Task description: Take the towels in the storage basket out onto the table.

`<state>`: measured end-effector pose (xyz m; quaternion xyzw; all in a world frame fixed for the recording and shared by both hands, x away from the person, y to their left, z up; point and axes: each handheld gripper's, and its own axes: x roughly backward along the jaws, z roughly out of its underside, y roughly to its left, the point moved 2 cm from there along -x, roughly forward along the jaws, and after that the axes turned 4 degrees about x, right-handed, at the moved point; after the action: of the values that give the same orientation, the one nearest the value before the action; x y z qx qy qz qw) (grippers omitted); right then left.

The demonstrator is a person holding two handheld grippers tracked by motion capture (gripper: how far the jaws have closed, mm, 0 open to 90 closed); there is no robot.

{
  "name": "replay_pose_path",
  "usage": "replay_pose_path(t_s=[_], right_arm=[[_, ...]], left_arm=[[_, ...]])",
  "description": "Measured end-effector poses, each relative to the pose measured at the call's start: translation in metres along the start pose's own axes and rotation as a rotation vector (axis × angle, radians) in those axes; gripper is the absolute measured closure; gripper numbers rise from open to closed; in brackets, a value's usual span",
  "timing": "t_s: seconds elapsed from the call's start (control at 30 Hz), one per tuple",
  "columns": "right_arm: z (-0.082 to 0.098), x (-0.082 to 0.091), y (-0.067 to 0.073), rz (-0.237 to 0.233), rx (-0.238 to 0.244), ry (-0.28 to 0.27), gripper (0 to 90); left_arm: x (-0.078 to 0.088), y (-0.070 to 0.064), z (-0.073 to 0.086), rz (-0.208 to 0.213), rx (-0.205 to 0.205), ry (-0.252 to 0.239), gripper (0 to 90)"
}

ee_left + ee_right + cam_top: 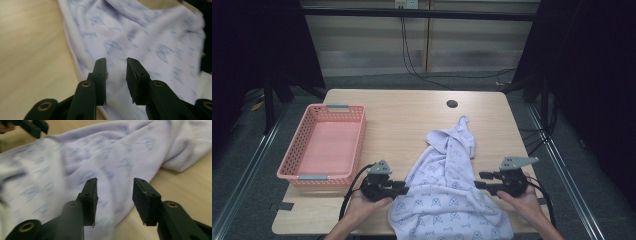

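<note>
A pale lilac cloth point(447, 185) with a small blue print lies rumpled on the wooden table point(402, 115), running from the centre down over the near edge. My left gripper point(404, 187) sits at the cloth's left edge, pointing right. In the left gripper view its jaws point(116, 72) stand apart just above the cloth point(140, 32), with nothing pinched. My right gripper point(479, 180) sits at the cloth's right edge, pointing left. Its jaws point(113, 195) are apart over the cloth point(100, 152) near the hem, holding nothing. The left gripper's jaws point(35, 127) show beyond the cloth in the right gripper view.
A pink plastic basket point(357, 145) with nothing in it stands at the table's left side. A round cable hole point(452, 104) is near the far edge. Bare wood lies between the basket and the cloth. Dark frames and cables surround the table.
</note>
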<state>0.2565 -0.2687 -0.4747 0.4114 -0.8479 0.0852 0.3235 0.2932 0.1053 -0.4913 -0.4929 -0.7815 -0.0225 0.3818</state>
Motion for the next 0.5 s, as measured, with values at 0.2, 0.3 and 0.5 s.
replay_pose_path(t_s=[0.2,0.3,0.5], right_arm=[[-0.02,-0.051,-0.042,0.074,-0.03,0.057,50.3],[-0.023,-0.067,-0.054,0.114,-0.057,0.072,49.7],[-0.021,-0.074,-0.053,0.092,-0.06,0.077,84.1]], left_arm=[[-0.031,0.029,-0.023,-0.083,0.047,-0.027,57.7],[-0.045,0.032,-0.027,-0.108,0.045,0.002,57.5],[-0.053,0.021,-0.026,-0.117,-0.026,0.063,84.9]])
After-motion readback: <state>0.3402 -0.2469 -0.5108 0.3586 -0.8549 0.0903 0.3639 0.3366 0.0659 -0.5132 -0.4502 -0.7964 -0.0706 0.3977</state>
